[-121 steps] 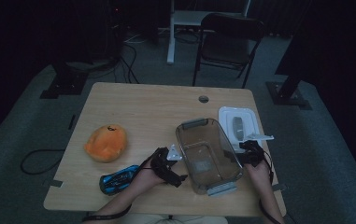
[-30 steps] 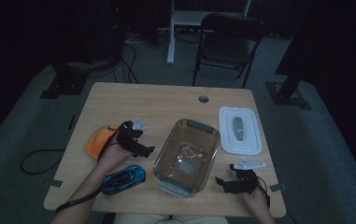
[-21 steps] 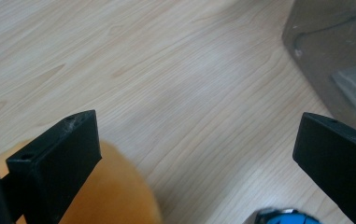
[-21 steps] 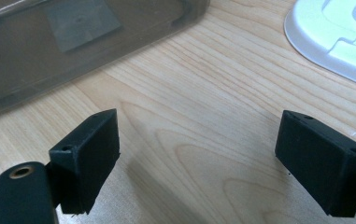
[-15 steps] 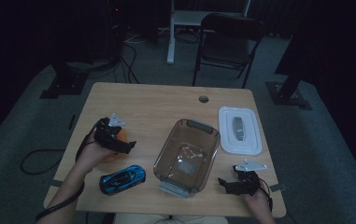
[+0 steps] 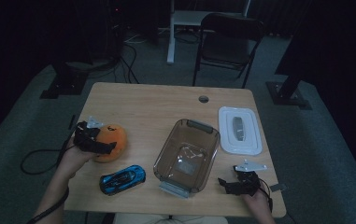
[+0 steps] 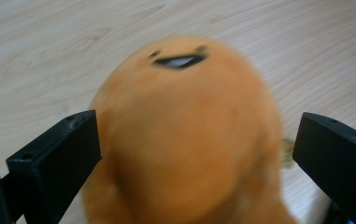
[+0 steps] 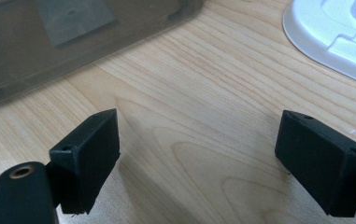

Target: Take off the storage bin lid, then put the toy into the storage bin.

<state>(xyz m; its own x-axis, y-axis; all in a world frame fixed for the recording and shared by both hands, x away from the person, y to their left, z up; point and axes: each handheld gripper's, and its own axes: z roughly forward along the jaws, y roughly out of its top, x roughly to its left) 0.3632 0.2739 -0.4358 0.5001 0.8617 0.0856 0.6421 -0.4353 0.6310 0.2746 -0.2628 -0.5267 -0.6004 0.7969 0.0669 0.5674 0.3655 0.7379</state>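
Left gripper view: open left claw [image 7: 194, 154] straddles the orange plush [image 7: 185, 140], face end pointing away from it.

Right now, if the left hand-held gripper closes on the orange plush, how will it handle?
The plush looks soft and rounded, so it will probably squash between the jaws rather than resist. Likely light. Its fuzzy surface should grip well. The left hand-held gripper is open, straddling it.

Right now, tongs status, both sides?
Left tongs: open, jaws either side of the orange plush toy, not clamped.
Right tongs: open, empty, over the table.
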